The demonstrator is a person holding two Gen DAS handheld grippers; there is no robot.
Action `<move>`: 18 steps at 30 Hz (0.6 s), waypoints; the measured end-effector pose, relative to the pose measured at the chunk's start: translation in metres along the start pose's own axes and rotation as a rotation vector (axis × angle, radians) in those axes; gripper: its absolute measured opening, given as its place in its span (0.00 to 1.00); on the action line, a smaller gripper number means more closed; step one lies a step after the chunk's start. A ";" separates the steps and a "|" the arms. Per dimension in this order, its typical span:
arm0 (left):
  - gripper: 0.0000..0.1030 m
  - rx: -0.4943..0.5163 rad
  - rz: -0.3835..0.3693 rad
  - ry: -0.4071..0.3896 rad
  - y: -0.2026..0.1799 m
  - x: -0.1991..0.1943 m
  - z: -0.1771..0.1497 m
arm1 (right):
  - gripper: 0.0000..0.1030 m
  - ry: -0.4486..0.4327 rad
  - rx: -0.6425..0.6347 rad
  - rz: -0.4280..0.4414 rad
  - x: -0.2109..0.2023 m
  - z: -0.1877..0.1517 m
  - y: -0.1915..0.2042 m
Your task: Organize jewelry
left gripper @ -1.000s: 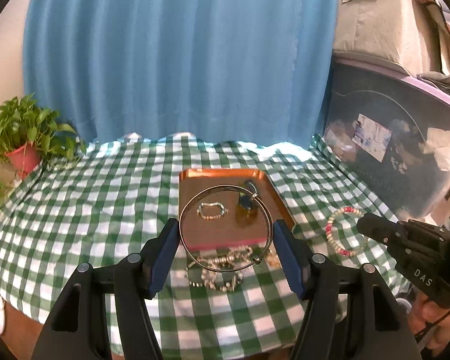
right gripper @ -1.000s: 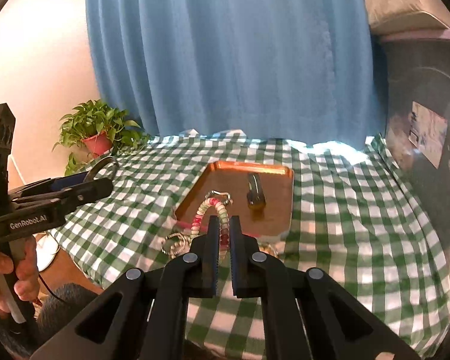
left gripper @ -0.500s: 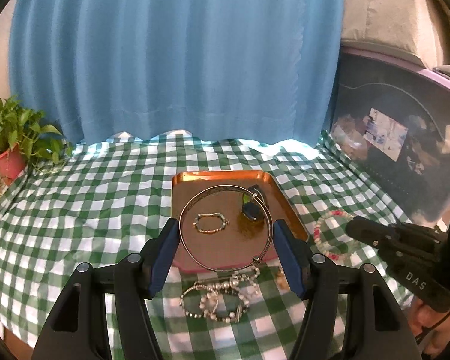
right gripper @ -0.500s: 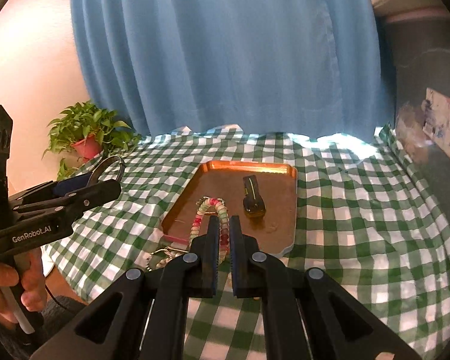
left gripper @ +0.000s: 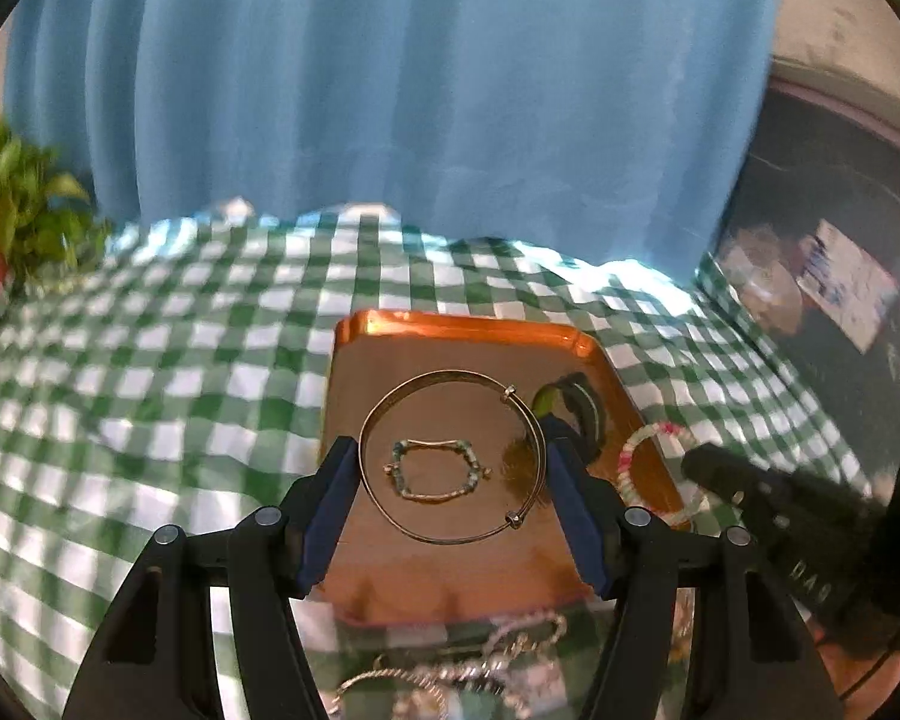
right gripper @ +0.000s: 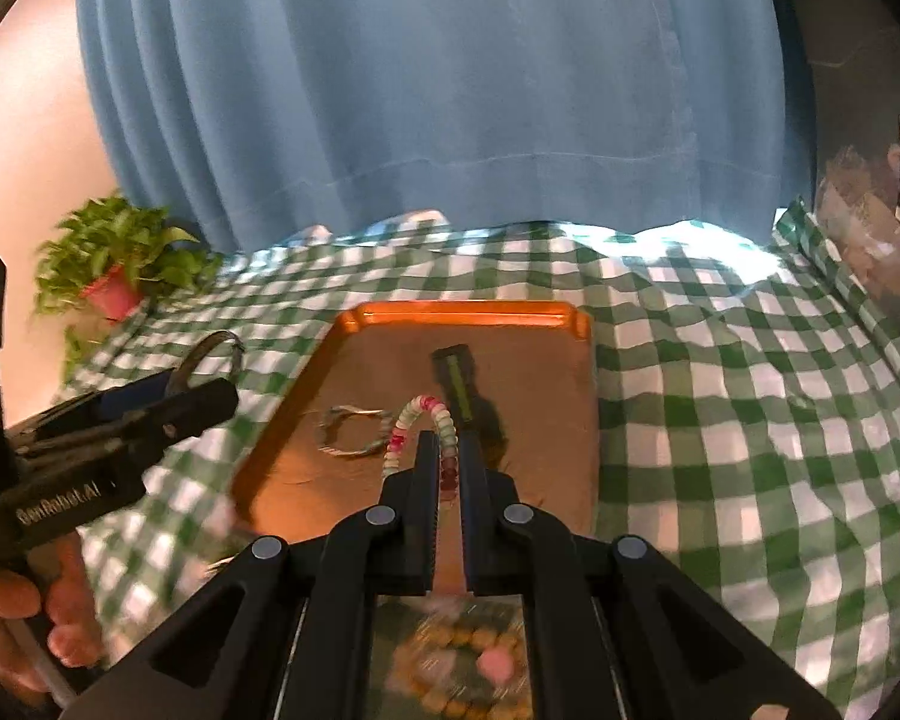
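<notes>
While your left gripper (left gripper: pixel 453 474) pinches the metal bangle (left gripper: pixel 452 456) and your right gripper (right gripper: pixel 448 468) clamps the beaded bracelet (right gripper: pixel 417 426), both over the copper tray (left gripper: pixel 468 327), careful: letting go early could land them on the small bracelet (left gripper: pixel 435 471) and tangle.

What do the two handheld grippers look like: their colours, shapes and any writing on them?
Both are black plastic, with angular fingers joined by round grey rivets. The left gripper has blue pads inside its fingers; its side reads "GenRobot.AI" in white in the right wrist view. The right gripper has black ribbed pads; its side shows white letters, "DAS". No sleeves are visible.
</notes>
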State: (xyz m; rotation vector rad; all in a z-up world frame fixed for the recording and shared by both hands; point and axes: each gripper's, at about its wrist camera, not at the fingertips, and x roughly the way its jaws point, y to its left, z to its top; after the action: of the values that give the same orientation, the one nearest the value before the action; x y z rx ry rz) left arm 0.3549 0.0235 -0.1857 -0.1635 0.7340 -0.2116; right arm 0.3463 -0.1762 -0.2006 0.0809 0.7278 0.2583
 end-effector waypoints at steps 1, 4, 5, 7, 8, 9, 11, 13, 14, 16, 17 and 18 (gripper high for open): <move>0.62 -0.013 -0.011 0.009 0.003 0.008 -0.001 | 0.06 0.003 0.016 0.009 0.005 -0.001 -0.003; 0.62 -0.030 -0.005 0.039 0.012 0.031 -0.006 | 0.06 0.014 0.063 0.024 0.023 -0.006 -0.014; 0.62 -0.050 -0.014 0.050 0.016 0.037 -0.007 | 0.06 0.024 0.068 0.027 0.029 -0.007 -0.017; 0.62 -0.077 -0.034 0.069 0.024 0.048 -0.005 | 0.06 0.050 0.061 0.023 0.039 -0.007 -0.021; 0.62 -0.077 -0.027 0.075 0.026 0.052 -0.004 | 0.06 0.059 0.046 0.017 0.043 -0.005 -0.022; 0.62 -0.077 -0.012 0.081 0.029 0.058 -0.002 | 0.06 0.066 0.031 0.009 0.046 -0.004 -0.022; 0.62 -0.088 -0.016 0.088 0.032 0.066 0.000 | 0.06 0.074 0.033 0.000 0.053 -0.001 -0.027; 0.62 -0.095 -0.022 0.101 0.032 0.074 0.000 | 0.06 0.093 0.069 0.017 0.062 0.000 -0.032; 0.62 -0.079 -0.013 0.112 0.029 0.079 0.000 | 0.06 0.102 0.081 0.020 0.066 0.000 -0.033; 0.62 -0.042 0.023 0.137 0.024 0.087 -0.001 | 0.06 0.117 0.079 0.013 0.073 0.000 -0.034; 0.62 -0.018 0.055 0.161 0.020 0.093 -0.003 | 0.06 0.124 0.076 0.012 0.076 -0.001 -0.034; 0.62 -0.001 0.073 0.194 0.018 0.099 -0.006 | 0.06 0.135 0.076 0.012 0.080 -0.002 -0.034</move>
State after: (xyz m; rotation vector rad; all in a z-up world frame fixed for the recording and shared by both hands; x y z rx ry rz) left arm 0.4247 0.0159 -0.2575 -0.1180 0.9316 -0.1588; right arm 0.4094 -0.1884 -0.2593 0.1412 0.8719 0.2494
